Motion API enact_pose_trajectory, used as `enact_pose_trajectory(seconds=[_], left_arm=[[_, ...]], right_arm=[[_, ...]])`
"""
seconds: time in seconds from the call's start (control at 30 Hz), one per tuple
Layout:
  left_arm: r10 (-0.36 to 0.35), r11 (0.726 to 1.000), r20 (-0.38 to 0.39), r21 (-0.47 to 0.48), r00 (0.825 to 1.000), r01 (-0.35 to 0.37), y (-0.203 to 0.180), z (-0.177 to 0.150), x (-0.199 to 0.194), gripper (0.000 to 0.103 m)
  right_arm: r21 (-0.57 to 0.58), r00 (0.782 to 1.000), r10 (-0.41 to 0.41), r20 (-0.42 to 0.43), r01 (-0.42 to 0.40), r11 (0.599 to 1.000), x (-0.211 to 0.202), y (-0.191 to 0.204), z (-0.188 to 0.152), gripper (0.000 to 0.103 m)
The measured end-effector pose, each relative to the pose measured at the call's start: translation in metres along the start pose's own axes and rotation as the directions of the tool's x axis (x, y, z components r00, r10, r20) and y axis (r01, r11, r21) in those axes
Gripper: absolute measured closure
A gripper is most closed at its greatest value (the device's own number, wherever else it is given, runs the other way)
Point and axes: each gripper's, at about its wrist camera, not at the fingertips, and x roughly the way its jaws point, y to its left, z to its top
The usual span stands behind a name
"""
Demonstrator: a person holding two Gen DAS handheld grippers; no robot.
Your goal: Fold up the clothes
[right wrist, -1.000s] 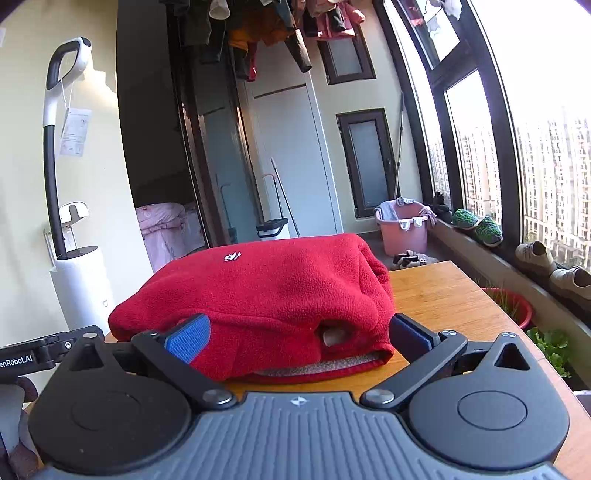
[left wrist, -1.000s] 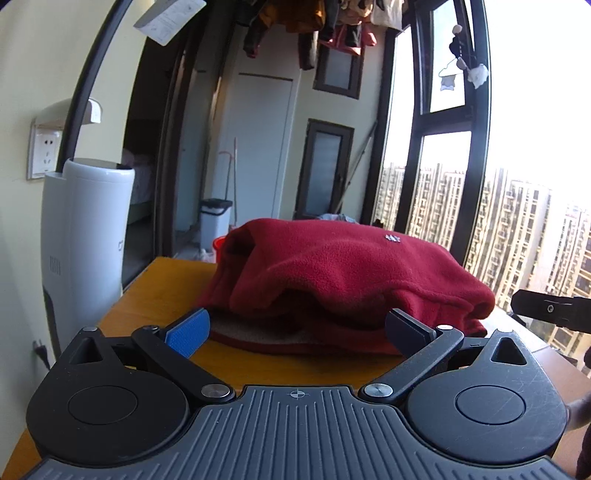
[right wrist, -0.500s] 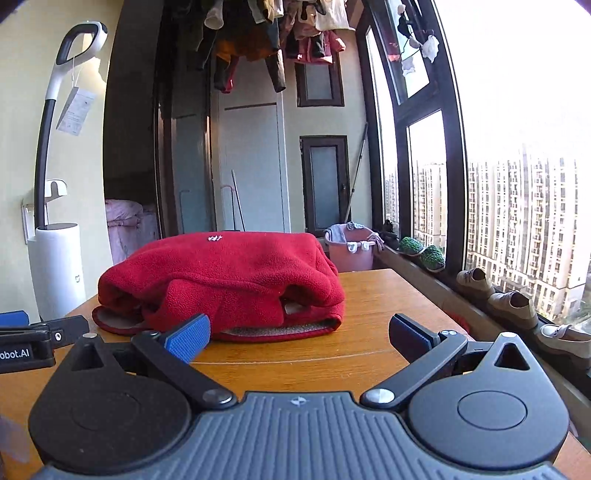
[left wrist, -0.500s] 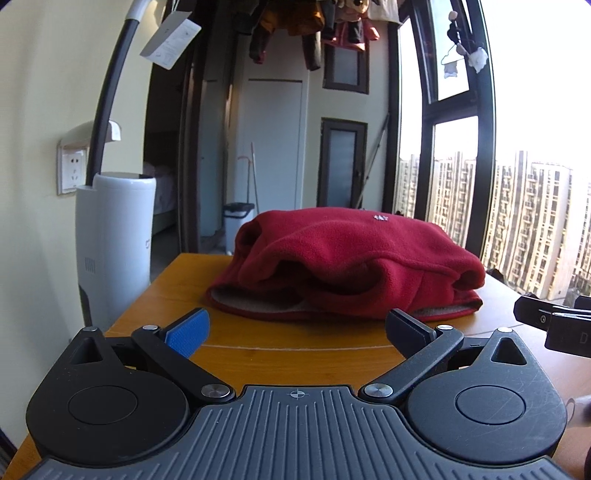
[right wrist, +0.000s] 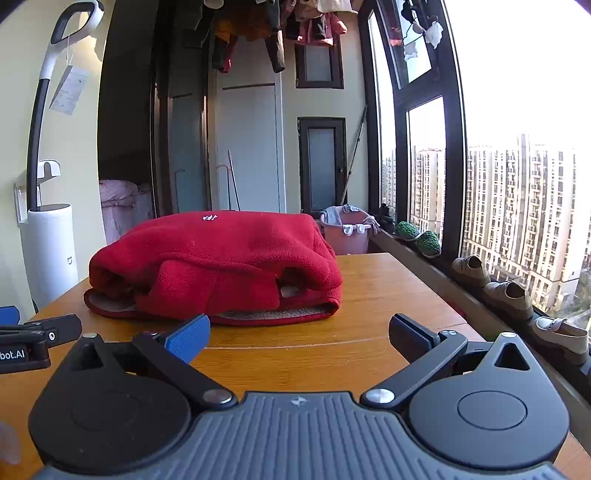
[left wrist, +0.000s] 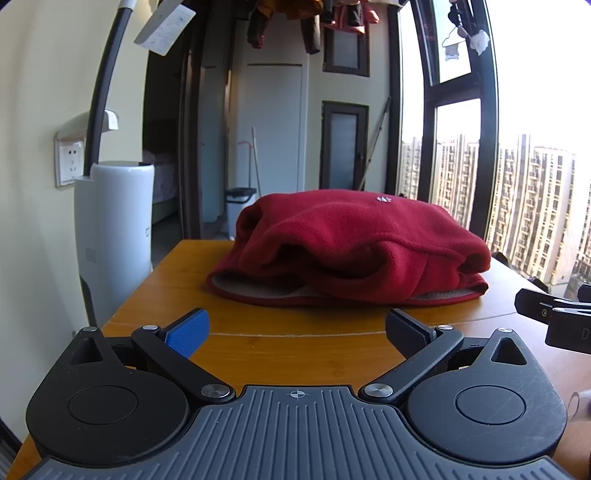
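Observation:
A red fleece garment (left wrist: 354, 243) lies folded in a thick bundle on the wooden table (left wrist: 295, 343); it also shows in the right wrist view (right wrist: 218, 266). My left gripper (left wrist: 297, 330) is open and empty, a short way back from the garment's near edge. My right gripper (right wrist: 299, 338) is open and empty, also short of the garment. The right gripper's tip shows at the right edge of the left wrist view (left wrist: 554, 317), and the left gripper's tip at the left edge of the right wrist view (right wrist: 33, 336).
A white upright vacuum in its dock (left wrist: 110, 229) stands at the table's left side. A pink laundry basket (right wrist: 345, 232), shoes on the sill (right wrist: 506, 291) and tall windows lie to the right. Clothes hang overhead (right wrist: 266, 29).
Both grippers have drawn back from the garment, which now lies farther off with bare table between. Both stayed open.

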Motion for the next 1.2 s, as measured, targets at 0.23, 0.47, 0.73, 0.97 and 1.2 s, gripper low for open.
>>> enact_pose_trajectory(seconds=[0.23, 0.47, 0.73, 0.97, 1.2], left_arm=[[-0.004, 1.000, -0.004, -0.002, 1.000, 0.004, 0.0004, 0.0002, 0.0001, 0.000], [-0.007, 1.000, -0.007, 0.003, 1.000, 0.007, -0.0005, 0.0000, -0.0005, 0.000], [-0.010, 1.000, -0.009, 0.001, 1.000, 0.010, -0.0021, 0.0002, -0.0022, 0.000], [-0.020, 1.000, -0.003, -0.002, 1.000, 0.020, -0.0011, 0.0001, -0.0032, 0.000], [-0.018, 1.000, -0.001, -0.006, 1.000, 0.018, 0.0006, 0.0002, -0.0034, 0.000]], right_arm=[[-0.018, 1.000, 0.004, 0.008, -0.004, 1.000, -0.0003, 0.0045, -0.0011, 0.000], [-0.018, 1.000, 0.007, 0.008, -0.007, 1.000, 0.0002, 0.0049, -0.0016, 0.000], [-0.022, 1.000, 0.010, 0.009, -0.009, 1.000, 0.0006, 0.0056, -0.0021, 0.000], [-0.023, 1.000, 0.009, 0.008, -0.009, 1.000, 0.0011, 0.0074, -0.0022, 0.000], [-0.025, 1.000, 0.010, 0.007, -0.010, 1.000, 0.0014, 0.0065, -0.0020, 0.000]])
